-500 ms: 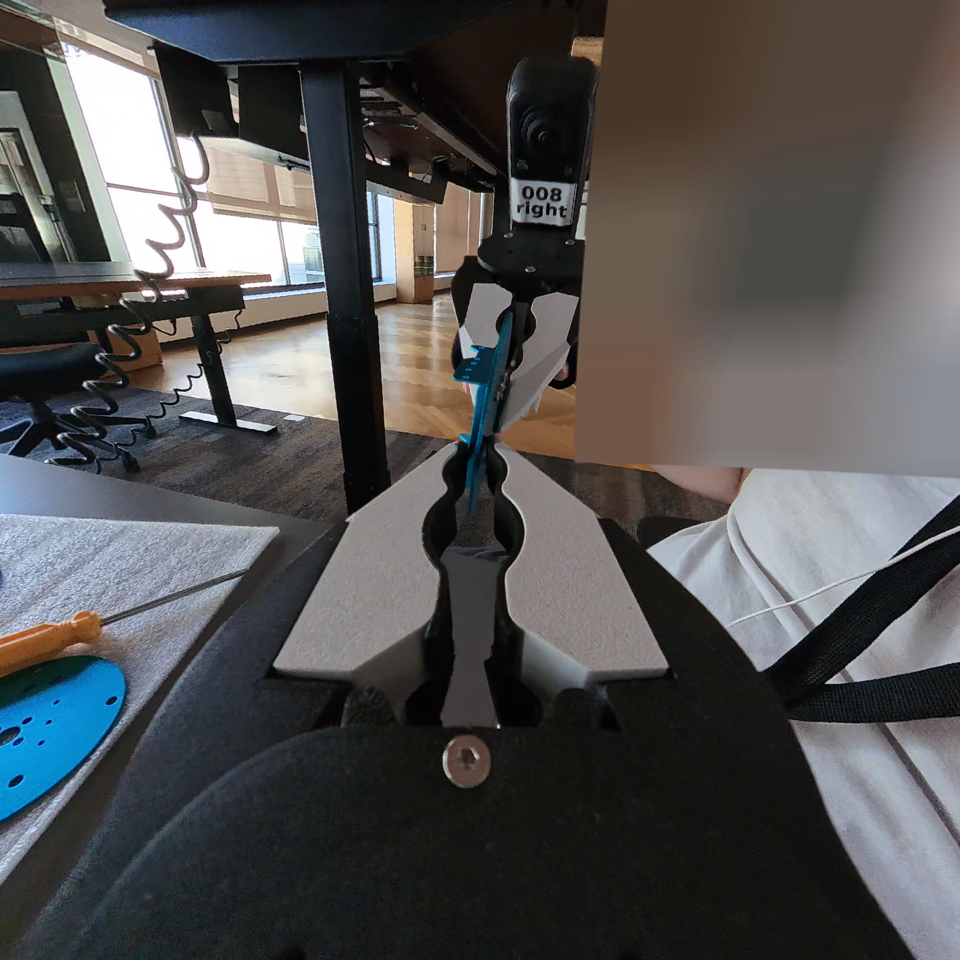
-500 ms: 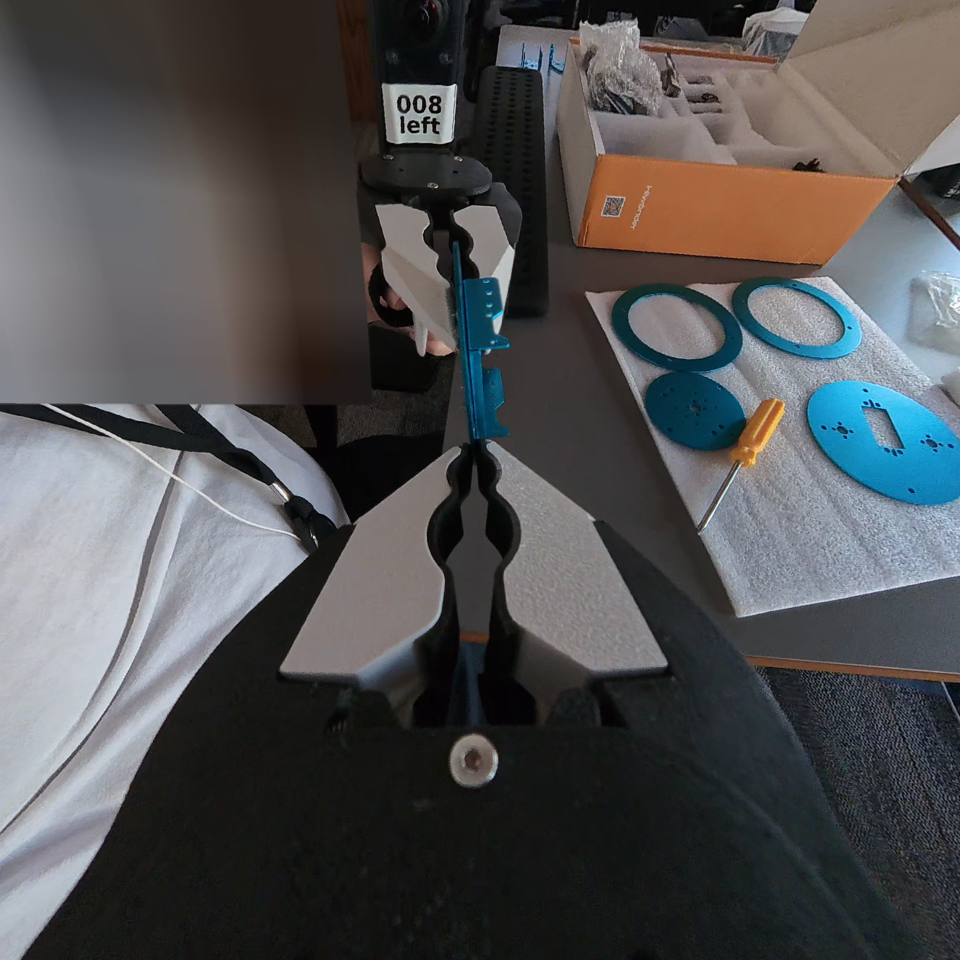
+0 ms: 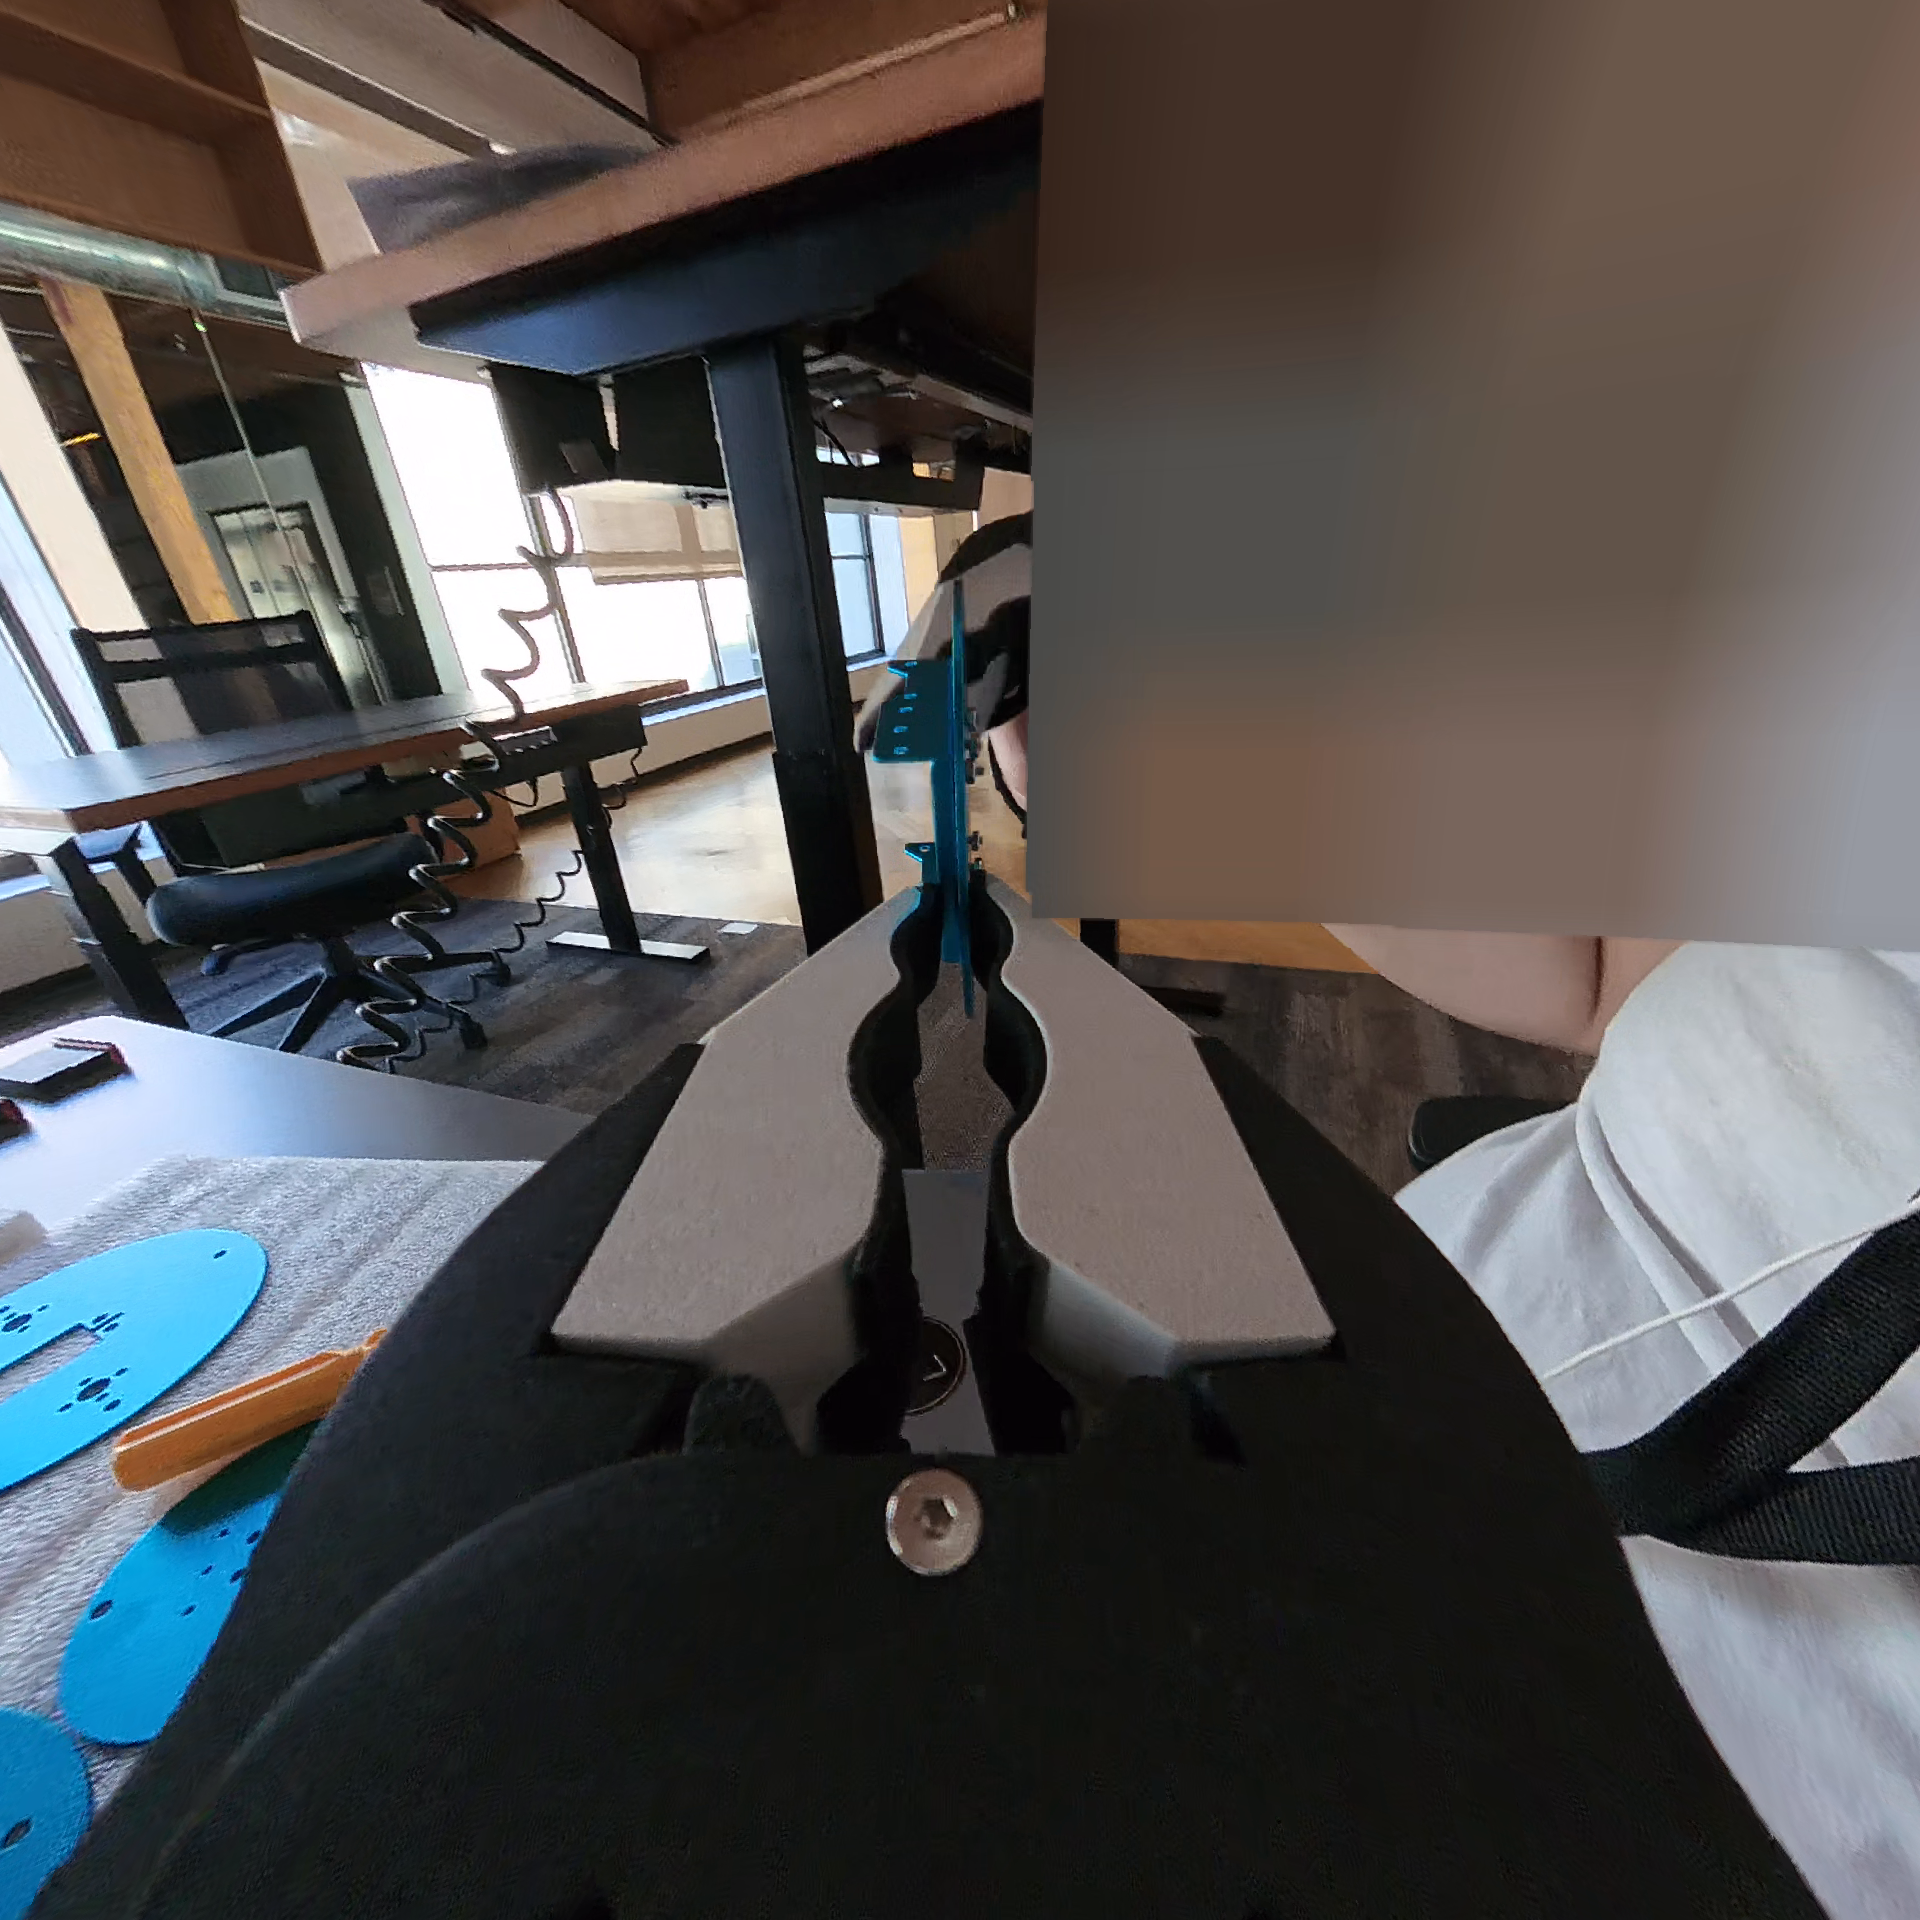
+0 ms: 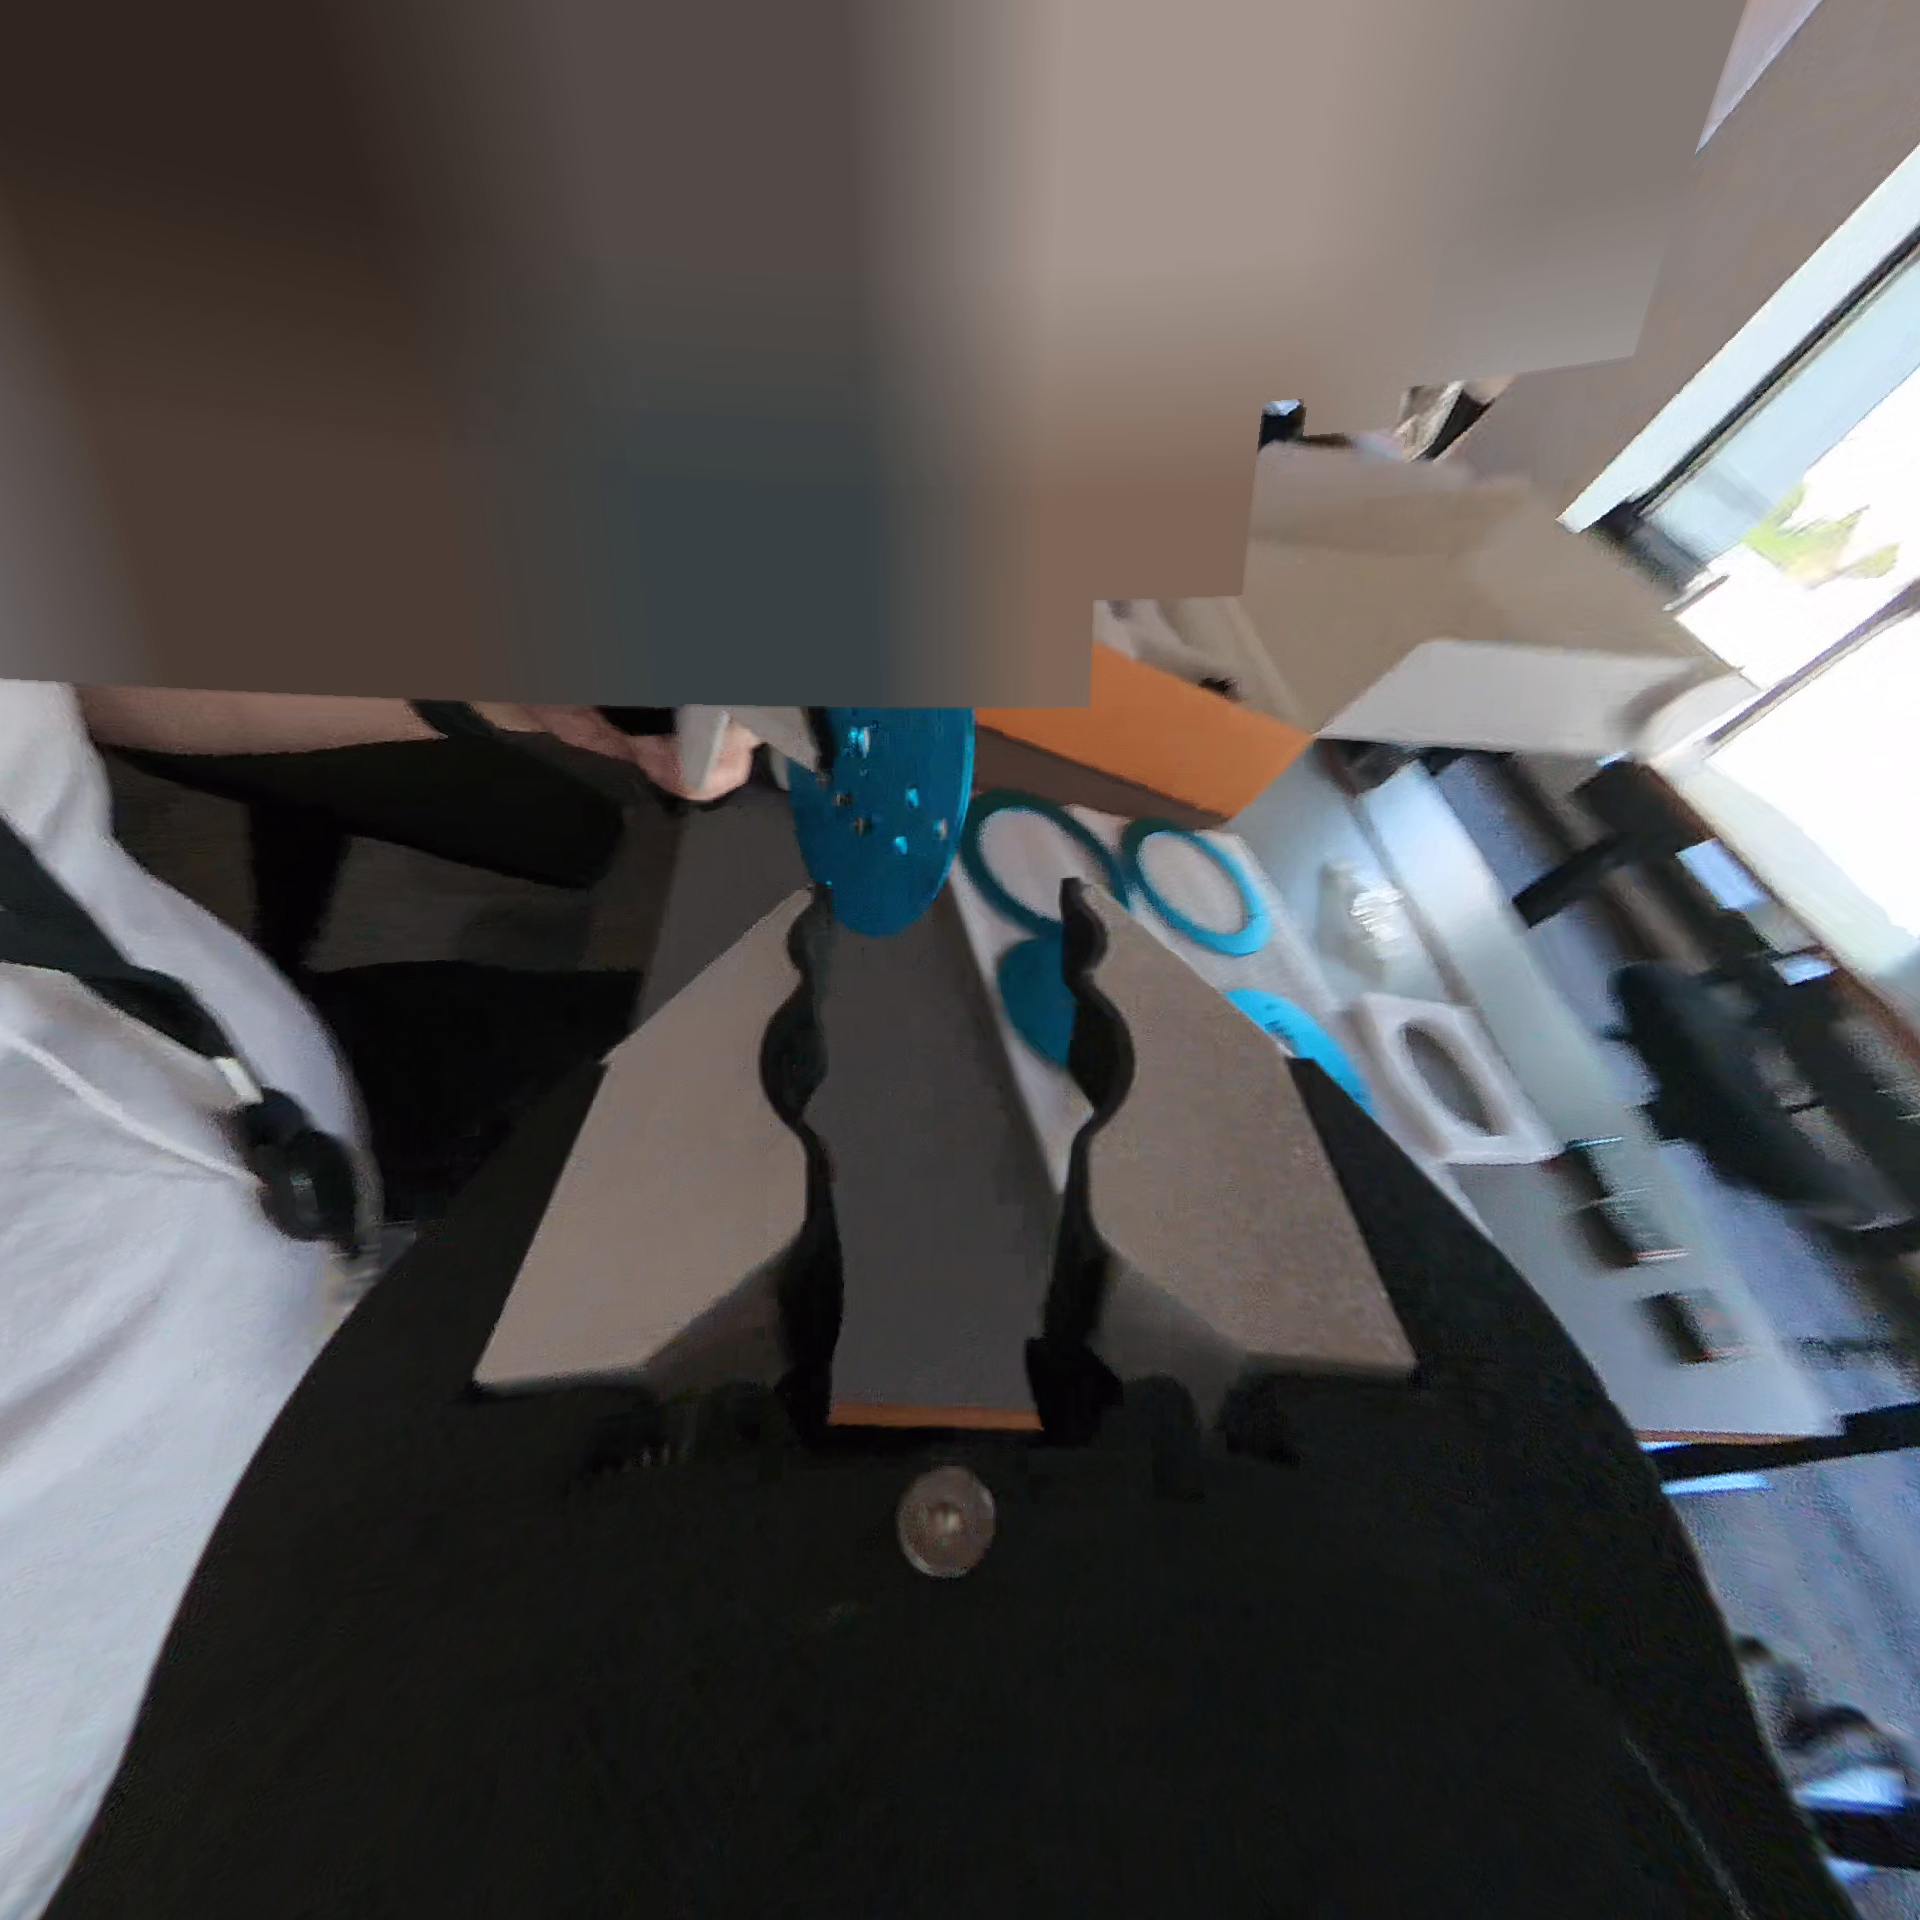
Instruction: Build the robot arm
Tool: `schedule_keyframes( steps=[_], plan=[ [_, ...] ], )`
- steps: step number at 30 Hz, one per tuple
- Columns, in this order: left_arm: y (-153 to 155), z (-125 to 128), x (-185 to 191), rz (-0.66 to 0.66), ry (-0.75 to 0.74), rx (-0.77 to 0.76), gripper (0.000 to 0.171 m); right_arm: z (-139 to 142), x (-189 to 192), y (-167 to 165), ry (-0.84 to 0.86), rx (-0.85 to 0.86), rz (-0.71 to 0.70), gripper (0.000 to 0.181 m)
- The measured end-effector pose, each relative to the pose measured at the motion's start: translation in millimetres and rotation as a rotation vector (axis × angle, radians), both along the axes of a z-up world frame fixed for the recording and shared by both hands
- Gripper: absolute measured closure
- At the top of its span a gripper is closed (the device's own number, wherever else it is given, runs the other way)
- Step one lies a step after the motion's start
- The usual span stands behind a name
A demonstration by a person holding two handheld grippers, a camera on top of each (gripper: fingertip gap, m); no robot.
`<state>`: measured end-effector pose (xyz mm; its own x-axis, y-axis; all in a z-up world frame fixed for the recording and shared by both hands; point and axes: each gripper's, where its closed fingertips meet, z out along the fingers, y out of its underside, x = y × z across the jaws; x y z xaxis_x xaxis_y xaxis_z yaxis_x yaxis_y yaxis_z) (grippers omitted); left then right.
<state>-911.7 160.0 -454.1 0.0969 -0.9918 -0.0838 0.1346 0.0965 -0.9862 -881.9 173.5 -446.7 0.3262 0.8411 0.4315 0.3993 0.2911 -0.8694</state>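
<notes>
The left gripper (image 3: 951,914) has its grey fingers drawn close together, and their tips clamp the near end of a thin blue metal bracket plate (image 3: 951,790) with small holes and side tabs. The plate stands edge-on toward the lens and runs away from the tips toward 12 o'clock. At its far end, partly cut off by the masked patch, pale and dark parts of the other gripper show; whether they touch the plate cannot be told. At 8 o'clock of the left gripper an orange-handled screwdriver (image 3: 244,1403) lies on a pale grey foam sheet (image 3: 343,1226), among flat blue metal plates: an oval one with a slot (image 3: 114,1340) and a rounded one with small holes (image 3: 166,1621). A dark tabletop (image 3: 270,1101) carries the sheet. A white shirt (image 3: 1704,1174) crossed by a black strap (image 3: 1766,1382) fills the 3 o'clock side.

The right gripper (image 4: 940,904) stands wide, with a clear gap between its fingers and nothing in it. Just beyond its left fingertip, at 12 o'clock, the same plate (image 4: 888,821) shows its broad drilled face, rounded at its lower end; it looks apart from the tips, though motion blur leaves this unsure. Farther off at 1 o'clock two teal metal rings (image 4: 1195,883) lie on the foam, with an orange cardboard box (image 4: 1132,743) behind them.
</notes>
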Motion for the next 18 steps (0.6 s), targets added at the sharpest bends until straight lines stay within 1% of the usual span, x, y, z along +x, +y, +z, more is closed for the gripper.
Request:
schedule_keyframes(
  steps=[1,2,4,5,6,9,12,15,16,17,18],
  plan=[
    [1,2,-1,0.004,0.0,-0.008,0.169,7,1,0,-0.013,0.14,-0.028,0.131],
    [2,3,-1,0.008,0.005,-0.02,0.169,16,2,-2,-0.032,0.306,-0.065,0.13],
    [4,7,-1,0.021,0.008,-0.048,0.169,23,-4,-17,-0.13,0.634,-0.089,0.134],
    [5,9,-1,0.02,0.007,-0.077,0.169,23,-9,-22,-0.187,0.758,-0.095,0.134],
    [6,11,0,0.018,0.009,-0.116,0.169,19,-14,-25,-0.243,0.827,-0.105,0.133],
    [9,17,0,0.027,0.007,-0.215,0.169,6,-24,-23,-0.361,0.877,-0.114,0.13],
    [9,20,2,0.0,0.004,-0.335,0.169,8,-26,-20,-0.409,0.948,-0.128,0.126],
    [9,24,3,-0.04,-0.017,-0.451,0.169,11,-27,-13,-0.472,1.025,-0.163,0.128],
    [10,24,4,-0.049,-0.023,-0.485,0.169,8,-28,-11,-0.495,1.021,-0.157,0.129],
    [10,25,4,-0.059,-0.032,-0.512,0.169,5,-28,-9,-0.51,1.01,-0.154,0.134],
    [11,24,5,-0.065,-0.036,-0.538,0.169,4,-28,-6,-0.52,0.999,-0.164,0.134]
  ],
)
